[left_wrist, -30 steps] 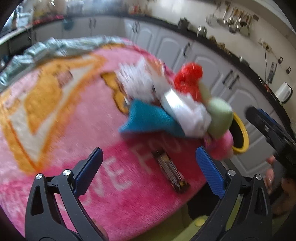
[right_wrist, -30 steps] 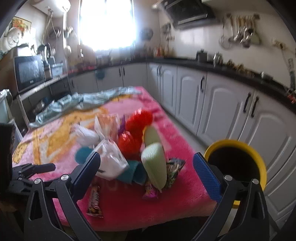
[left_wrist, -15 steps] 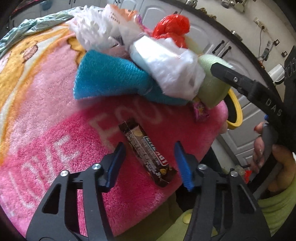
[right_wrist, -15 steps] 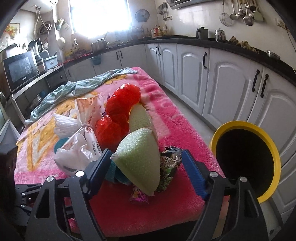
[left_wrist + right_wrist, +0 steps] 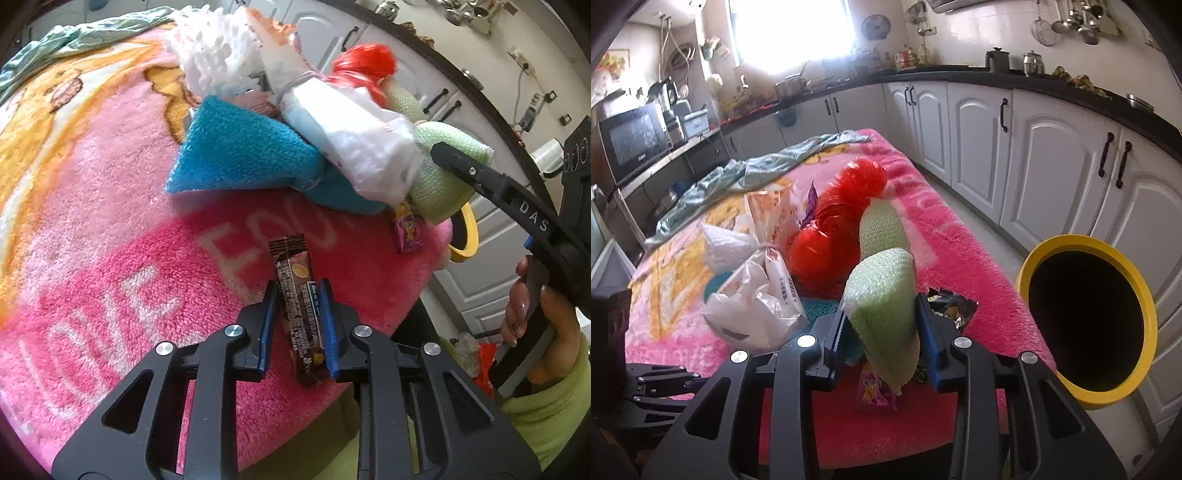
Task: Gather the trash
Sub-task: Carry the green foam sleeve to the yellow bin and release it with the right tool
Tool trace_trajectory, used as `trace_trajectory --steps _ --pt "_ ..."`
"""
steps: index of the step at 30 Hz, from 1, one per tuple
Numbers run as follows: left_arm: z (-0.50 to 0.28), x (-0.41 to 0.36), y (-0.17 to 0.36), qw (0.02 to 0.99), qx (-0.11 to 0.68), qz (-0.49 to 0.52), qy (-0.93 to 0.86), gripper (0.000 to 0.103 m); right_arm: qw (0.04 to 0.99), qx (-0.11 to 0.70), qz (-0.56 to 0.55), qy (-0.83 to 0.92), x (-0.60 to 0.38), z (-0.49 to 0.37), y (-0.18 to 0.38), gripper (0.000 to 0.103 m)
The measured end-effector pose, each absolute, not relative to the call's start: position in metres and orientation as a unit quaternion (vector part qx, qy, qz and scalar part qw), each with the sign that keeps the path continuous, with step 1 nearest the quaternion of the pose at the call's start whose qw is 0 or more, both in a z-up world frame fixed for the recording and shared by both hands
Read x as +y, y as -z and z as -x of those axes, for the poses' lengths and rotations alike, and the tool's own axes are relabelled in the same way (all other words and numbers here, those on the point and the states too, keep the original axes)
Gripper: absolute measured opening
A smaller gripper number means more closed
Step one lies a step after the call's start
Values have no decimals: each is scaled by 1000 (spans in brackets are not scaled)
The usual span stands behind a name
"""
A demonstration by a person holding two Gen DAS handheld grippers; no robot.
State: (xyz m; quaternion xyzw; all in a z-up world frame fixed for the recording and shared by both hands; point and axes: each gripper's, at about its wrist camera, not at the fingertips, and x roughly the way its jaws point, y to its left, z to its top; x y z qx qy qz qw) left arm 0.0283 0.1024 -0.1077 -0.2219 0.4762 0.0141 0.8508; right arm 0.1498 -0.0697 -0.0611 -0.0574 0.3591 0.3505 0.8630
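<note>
A pile of trash lies on a pink blanket. My left gripper is shut on a brown snack-bar wrapper that lies on the blanket near its front edge. My right gripper is shut on a light green foam net at the pile's near end; it also shows in the left wrist view. A yellow-rimmed black bin stands to the right, beside the table.
The pile holds a white plastic bag, a blue foam piece, red netting, a second green foam net and small candy wrappers. A teal cloth lies at the far end. White cabinets line the right.
Both grippers moved in toward the pile and closed: the left on the snack-bar wrapper, the right on the green foam net.
</note>
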Motion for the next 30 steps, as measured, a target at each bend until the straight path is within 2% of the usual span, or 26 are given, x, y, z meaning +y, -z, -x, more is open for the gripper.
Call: trace_trajectory --steps 12,30 --pt "-9 73 74 884 435 164 36 14 871 348 -12 -346 -113 -140 34 31" --pt "-74 4 7 923 355 110 96 14 909 296 -73 -284 -206 -153 -9 31"
